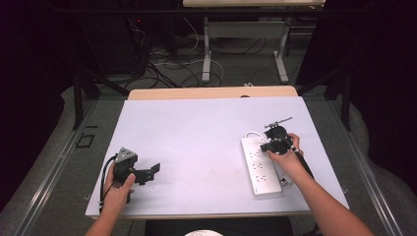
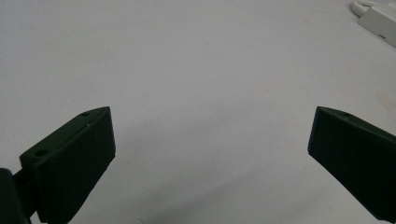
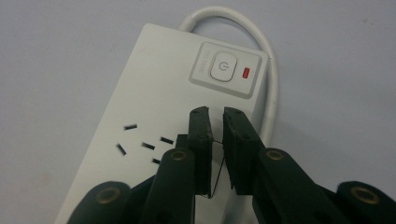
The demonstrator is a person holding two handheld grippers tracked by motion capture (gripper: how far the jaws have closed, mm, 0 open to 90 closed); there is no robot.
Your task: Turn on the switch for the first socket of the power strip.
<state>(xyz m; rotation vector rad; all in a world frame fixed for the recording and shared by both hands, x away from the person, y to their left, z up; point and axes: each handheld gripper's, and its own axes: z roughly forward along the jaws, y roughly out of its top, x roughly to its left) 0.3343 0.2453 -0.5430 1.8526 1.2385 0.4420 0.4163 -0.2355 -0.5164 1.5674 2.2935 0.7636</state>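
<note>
A white power strip (image 1: 259, 169) lies lengthwise on the right of the white table top (image 1: 196, 142). My right gripper (image 1: 270, 146) hovers over the strip's far end. In the right gripper view its jaws (image 3: 215, 112) are shut to a narrow slit with nothing held, pointing down at the strip (image 3: 154, 93) just short of the power button (image 3: 223, 66) and its red light (image 3: 245, 72). My left gripper (image 1: 151, 172) rests low at the table's front left. Its jaws (image 2: 210, 112) are wide open over bare surface, and the strip's end (image 2: 380, 21) lies far off.
The strip's white cable (image 3: 261, 51) loops around its far end. Socket slots (image 3: 144, 144) lie left of my right jaws. Beyond the table's far edge are desk legs (image 1: 206, 54) and tangled floor cables (image 1: 167, 64). Dark curtains flank both sides.
</note>
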